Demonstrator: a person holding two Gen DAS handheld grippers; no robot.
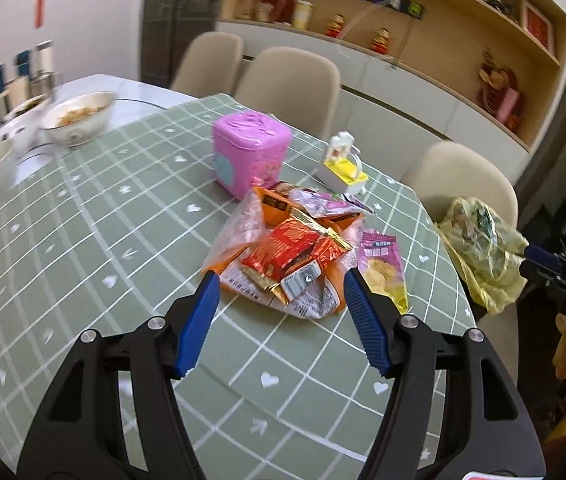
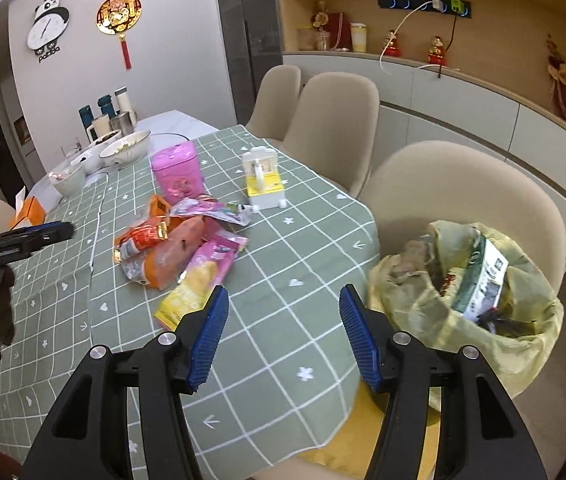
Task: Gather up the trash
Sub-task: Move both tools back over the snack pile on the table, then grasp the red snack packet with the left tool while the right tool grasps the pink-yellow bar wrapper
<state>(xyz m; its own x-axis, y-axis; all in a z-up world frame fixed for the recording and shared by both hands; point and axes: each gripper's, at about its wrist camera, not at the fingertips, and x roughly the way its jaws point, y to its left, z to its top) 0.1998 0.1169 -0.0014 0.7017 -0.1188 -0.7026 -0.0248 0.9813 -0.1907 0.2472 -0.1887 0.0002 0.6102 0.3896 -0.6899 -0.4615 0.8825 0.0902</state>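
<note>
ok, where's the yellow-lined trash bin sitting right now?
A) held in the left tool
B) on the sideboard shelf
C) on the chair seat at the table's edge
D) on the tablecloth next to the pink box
C: the yellow-lined trash bin rests on the beige chair beside the table; both tools are open and hold nothing.

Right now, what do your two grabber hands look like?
Both look alike. The left gripper and the right gripper each have two black plastic arms with silver round bolts, ending in bright blue ribbed fingers. No cables or sleeves show.
</note>
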